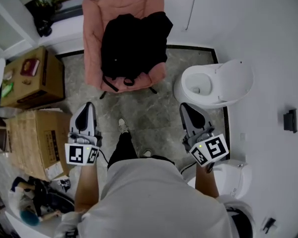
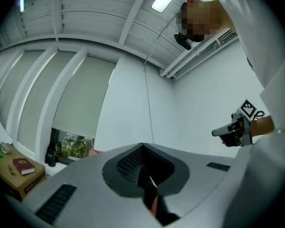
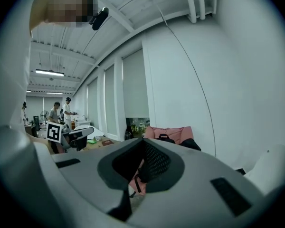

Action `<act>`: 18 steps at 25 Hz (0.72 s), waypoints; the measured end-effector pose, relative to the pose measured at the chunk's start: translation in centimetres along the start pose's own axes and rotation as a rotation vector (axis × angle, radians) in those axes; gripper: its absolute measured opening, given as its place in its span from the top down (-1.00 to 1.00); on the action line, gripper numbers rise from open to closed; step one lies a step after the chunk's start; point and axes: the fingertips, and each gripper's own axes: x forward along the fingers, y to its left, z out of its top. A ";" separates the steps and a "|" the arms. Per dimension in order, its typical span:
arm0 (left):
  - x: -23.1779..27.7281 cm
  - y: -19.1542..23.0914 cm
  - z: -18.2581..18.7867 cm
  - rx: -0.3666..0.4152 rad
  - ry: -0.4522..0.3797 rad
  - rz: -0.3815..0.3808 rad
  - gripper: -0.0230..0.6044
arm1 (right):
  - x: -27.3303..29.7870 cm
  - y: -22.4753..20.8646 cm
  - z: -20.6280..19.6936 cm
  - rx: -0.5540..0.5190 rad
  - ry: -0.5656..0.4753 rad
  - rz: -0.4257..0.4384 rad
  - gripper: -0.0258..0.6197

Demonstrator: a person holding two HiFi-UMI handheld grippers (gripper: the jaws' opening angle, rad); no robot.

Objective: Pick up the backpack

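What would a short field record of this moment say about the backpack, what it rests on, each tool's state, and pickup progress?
backpack: black backpack, lying on the seat of the pink armchair
left tool: shut, empty, held over the floor short of the armchair
right tool: shut, empty, next to the white rounded device
nearby: cardboard box on the floor at the left
contact: neither tool touches the backpack
progress: pickup not yet begun
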 end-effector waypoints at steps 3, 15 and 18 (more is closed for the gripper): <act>4.4 3.5 0.9 0.007 -0.028 -0.004 0.88 | 5.0 -0.7 2.5 0.007 -0.010 0.027 0.85; 12.1 11.8 -0.7 -0.059 0.012 -0.021 0.88 | 16.4 -1.0 5.0 -0.027 0.043 0.028 0.85; 14.3 11.6 -1.7 -0.068 0.035 -0.038 0.88 | 17.9 -2.7 5.5 -0.017 0.037 0.024 0.85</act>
